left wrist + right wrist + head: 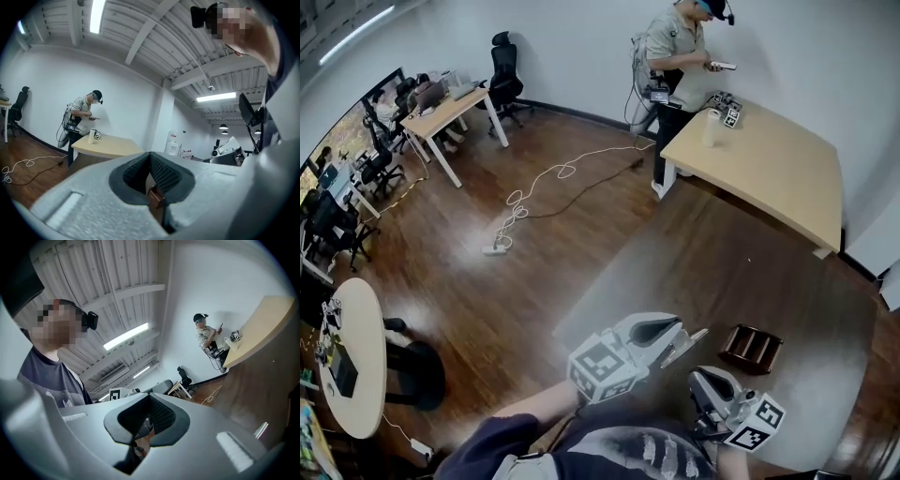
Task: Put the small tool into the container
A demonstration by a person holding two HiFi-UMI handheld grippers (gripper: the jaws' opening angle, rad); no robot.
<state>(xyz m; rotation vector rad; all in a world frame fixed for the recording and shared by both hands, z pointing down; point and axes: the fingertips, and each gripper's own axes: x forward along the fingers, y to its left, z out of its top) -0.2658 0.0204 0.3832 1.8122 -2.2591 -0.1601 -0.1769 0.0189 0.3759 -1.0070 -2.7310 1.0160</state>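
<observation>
Small tool [692, 341]: a slim silvery piece low on the dark worktop [722, 272]. In the head view its long axis runs from lower left to upper right, and the upper end points roughly towards the container [751, 348]. It lies between the tip of the left tool [679, 328] and the container, apart from the container. It sits just beside the left tool's tip; contact cannot be told. The right gripper view picks up the same bright sliver [261, 430] on the dark surface at lower right.

Container: dark brown, low and ribbed into several slots, standing flat on the same worktop to the right of the small tool. What the slots hold cannot be made out at this size.

Left tool, own view [151, 171]: jaws closed, dark pads meeting along one line. A brown piece [155, 198] shows in the gap under the pads; whether it is gripped or lies beyond them cannot be told.

Right tool [698, 377]: held low at the right, near the person's body. In its own view [150, 414] the pads also stand together, with no object seen pressed between them.

Background: a second person [680, 47] stands at a light wooden table [769, 159] at the far wall.
</observation>
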